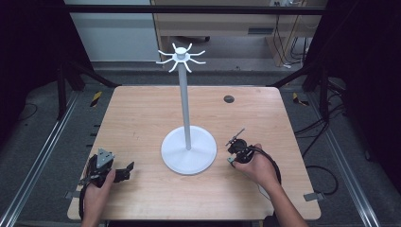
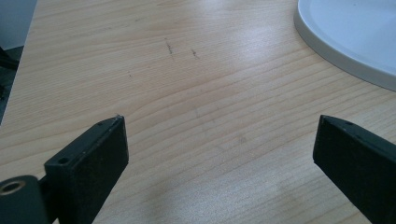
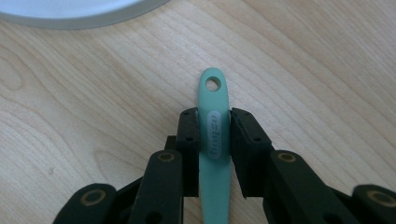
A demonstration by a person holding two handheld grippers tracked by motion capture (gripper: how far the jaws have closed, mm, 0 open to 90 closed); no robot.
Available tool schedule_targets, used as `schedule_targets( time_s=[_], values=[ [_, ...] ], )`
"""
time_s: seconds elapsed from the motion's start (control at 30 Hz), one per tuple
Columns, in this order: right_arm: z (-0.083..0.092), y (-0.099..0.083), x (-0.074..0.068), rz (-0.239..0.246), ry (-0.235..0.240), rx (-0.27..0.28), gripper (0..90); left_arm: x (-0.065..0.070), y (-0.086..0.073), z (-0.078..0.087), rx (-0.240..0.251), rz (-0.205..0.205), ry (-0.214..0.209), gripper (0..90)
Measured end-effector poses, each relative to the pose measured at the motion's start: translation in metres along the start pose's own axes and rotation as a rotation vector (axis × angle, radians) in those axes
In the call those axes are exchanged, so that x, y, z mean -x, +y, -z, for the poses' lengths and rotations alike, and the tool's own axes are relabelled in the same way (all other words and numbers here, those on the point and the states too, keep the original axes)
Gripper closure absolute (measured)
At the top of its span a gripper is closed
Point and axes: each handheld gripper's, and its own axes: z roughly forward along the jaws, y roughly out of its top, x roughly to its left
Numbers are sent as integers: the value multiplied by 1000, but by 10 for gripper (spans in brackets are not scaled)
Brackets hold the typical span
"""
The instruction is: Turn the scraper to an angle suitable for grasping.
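The right tool (image 3: 214,135) pinches a green handle (image 3: 214,121), hole end forward, likely for hanging on the stand (image 1: 187,109); the left tool (image 2: 219,154) rests open on the counter (image 1: 142,118).

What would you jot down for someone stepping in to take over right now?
Right gripper: shut on the green handle of a small tool; its end with the hanging hole sticks out past the jaws, just above the table.
Left gripper: open, holding nothing, low over the table beside the stand's base.
White stand: upright mid-table, hooks on top all bare.
Done: tool is gripped.
Left, probably: lift it and hang it by its hole on a hook; the left gripper could steady the base.
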Motion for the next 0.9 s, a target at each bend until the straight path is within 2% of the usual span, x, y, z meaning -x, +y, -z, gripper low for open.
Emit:
schedule_targets(
  time_s=[0.03, 0.1, 0.13, 0.17, 0.2, 0.23, 0.33, 0.37, 0.43, 0.73, 0.9],
  values=[
    [3, -2, 2, -22, -5, 21, 743, 0, 0, 0, -1, -1, 0, 29],
    [7, -4, 6, -22, -2, 61, 743, 0, 0, 0, -2, -2, -1, 29],
    [7, -4, 6, -22, -2, 61, 743, 0, 0, 0, -2, -2, -1, 29],
    [14, -4, 7, -39, -4, 89, 744, 1, 0, 0, -3, -3, -1, 29],
    [14, -4, 7, -39, -4, 89, 744, 1, 0, 0, -3, -3, -1, 29],
    [20, -5, 9, -42, -6, 121, 743, 1, 0, -1, -4, -6, -2, 29],
    [33, -5, 11, -45, -21, 170, 744, 2, 0, -1, -5, -13, -2, 30],
    [33, -5, 11, -45, -21, 170, 744, 3, 0, -1, -4, -13, -4, 30],
    [43, -9, 14, -55, -22, 221, 744, 4, 0, -1, -7, -22, -5, 30],
    [59, -18, 20, -76, -29, 315, 744, 2, 0, 1, 0, -12, 3, 30],
    [66, -17, 22, -80, -39, 346, 744, 1, -1, 1, -6, -16, 2, 30]
  ],
)
